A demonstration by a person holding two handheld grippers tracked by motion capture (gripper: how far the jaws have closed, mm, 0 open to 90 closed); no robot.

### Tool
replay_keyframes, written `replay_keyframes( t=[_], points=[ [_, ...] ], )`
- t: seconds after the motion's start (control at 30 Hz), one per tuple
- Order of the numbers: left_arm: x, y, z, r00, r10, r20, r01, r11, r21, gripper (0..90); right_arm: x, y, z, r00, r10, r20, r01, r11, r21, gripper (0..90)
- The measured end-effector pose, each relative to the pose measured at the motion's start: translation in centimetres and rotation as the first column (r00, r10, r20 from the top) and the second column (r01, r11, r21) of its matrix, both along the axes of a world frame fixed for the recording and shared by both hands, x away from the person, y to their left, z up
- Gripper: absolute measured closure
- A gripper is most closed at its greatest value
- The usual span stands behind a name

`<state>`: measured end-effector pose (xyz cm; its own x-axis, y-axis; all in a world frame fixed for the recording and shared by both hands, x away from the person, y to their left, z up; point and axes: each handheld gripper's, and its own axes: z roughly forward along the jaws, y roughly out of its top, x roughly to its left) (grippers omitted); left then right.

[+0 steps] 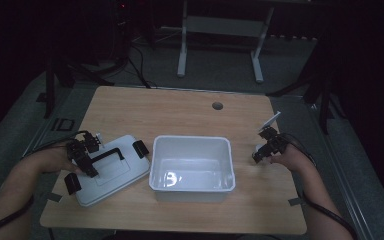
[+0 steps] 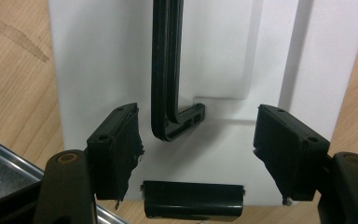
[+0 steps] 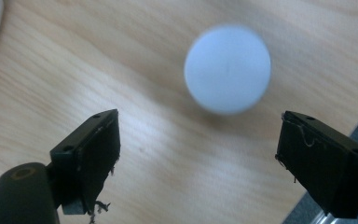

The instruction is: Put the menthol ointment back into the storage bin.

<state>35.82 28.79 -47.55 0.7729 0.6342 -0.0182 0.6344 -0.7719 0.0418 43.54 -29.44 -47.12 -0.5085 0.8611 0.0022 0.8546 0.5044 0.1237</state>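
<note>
Lid and left fingers: the white lid lies flat on the table, left of the white bin. The left gripper hangs over it with jaws apart, nothing pressed between them. Its fingers stand either side of the bent end of the lid's black handle, which sits between them but closer to the one on the picture's left, untouched.

Clips: one black clip on the lid's edge sits just below the gap between the fingers; another sits on the edge facing the bin.

Disc and right fingers: a small white disc lies on the bare wood ahead of the right gripper, beyond the fingertips and not between them. The right fingers are spread wide and hold nothing.

Hard to make out: the disc is blurred in the right gripper view, so its height and rim cannot be told. In the high view it is mostly behind the right gripper. The room beyond the table is dark. The lid's far end is cut off in the left gripper view.

Left hand: rests at the lid's left side, forearm coming in from the lower left, gripper pointing down onto the lid.

Right hand: near the table's right edge, beside the bin but apart from it, gripper tilted down toward the wood.
</note>
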Motion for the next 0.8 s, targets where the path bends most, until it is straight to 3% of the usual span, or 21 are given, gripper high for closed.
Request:
replay_keyframes(
  t=[0.27, 0.4, 0.57, 0.67, 0.8],
  points=[
    [0.0, -0.3, 0.1, 0.9999, -0.014, 0.000, 0.014, 0.9999, 0.006, 31.1, 1.9, 0.6, -0.8, 0.9996, -0.009, -0.028, 0.010, 1.000, 0.023, 20.0],
    [0.0, -0.4, 0.0, 0.9998, -0.018, 0.002, 0.018, 0.9998, 0.005, 31.1, 2.6, 0.7, -1.4, 0.9993, -0.025, -0.029, 0.025, 1.000, -0.017, 27.6],
    [0.0, -0.4, -0.3, 0.9997, -0.021, -0.011, 0.021, 0.9997, 0.009, 31.1, 3.3, 0.5, -1.9, 0.9957, -0.076, -0.053, 0.075, 0.997, -0.007, 33.1],
    [-0.1, -0.5, -0.3, 0.9997, -0.024, -0.009, 0.024, 0.9997, 0.003, 31.1, 3.4, 0.7, -2.2, 0.9963, -0.065, -0.056, 0.063, 0.998, -0.026, 36.4],
    [-0.2, -0.7, -0.3, 0.9997, -0.022, -0.006, 0.022, 0.9997, 0.004, 31.1, 3.5, 1.0, -2.3, 0.9985, -0.047, -0.027, 0.045, 0.997, -0.069, 45.8]
  ],
)
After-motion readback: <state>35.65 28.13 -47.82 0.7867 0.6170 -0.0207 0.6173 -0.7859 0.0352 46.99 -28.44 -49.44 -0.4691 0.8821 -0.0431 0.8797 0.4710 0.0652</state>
